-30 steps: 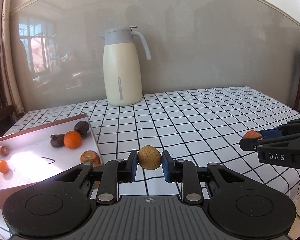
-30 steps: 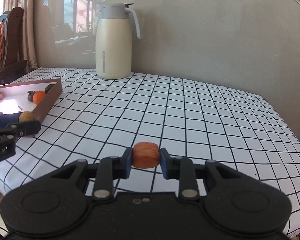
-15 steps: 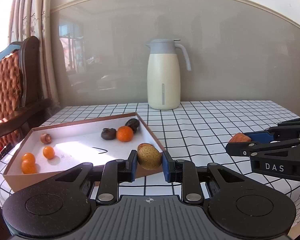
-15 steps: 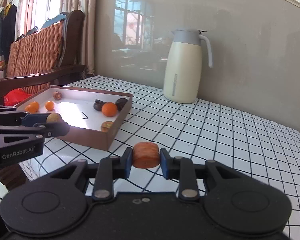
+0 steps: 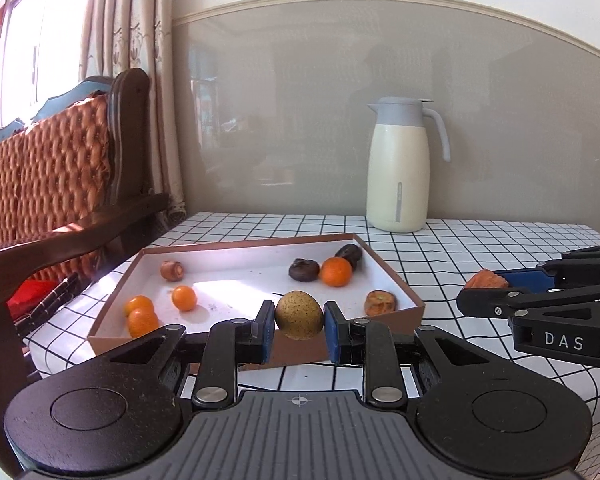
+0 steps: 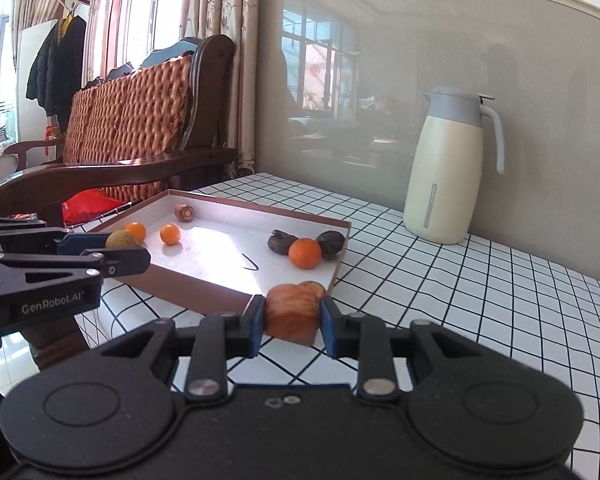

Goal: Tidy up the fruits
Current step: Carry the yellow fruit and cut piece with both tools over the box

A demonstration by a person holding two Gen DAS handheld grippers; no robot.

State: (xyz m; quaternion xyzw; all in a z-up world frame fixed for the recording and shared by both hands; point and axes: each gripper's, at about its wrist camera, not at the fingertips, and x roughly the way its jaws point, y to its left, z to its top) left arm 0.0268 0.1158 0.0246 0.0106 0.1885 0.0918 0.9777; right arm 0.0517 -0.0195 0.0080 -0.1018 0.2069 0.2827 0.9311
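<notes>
A: What is each hand carrying?

B: The left gripper (image 5: 299, 320) is clenched on a speckled brown-green round fruit (image 5: 299, 314), pinched between its blue pads and held over the near wall of the brown box (image 5: 388, 276). The right gripper (image 6: 292, 318) is clamped on an orange-brown wrinkled fruit (image 6: 291, 312), held at the box's near right corner, above the checked tablecloth (image 6: 460, 300).

A: How does that differ from a second ago?

B: Both grips are unchanged. Back then the left wrist view had the box off at its left edge and the kettle in the middle. Now the box fills the centre and the cream kettle (image 5: 400, 168) sits to the right. In the right wrist view the box was small and far left; now it lies just beyond the held fruit.

A: What's already in the box?

B: An orange (image 5: 336, 272) touching two dark fruits (image 5: 303, 270), three small oranges (image 5: 184, 298) near the left wall, a brown one (image 5: 172, 270) at the back, and a wrinkled orange-brown one (image 5: 380, 303) in the near right corner.

A: Anything in the way?

B: The box's near wall stands between each held fruit and the white floor. A wooden chair (image 6: 140, 120) with an orange cushion stands beside the table, past the box.
</notes>
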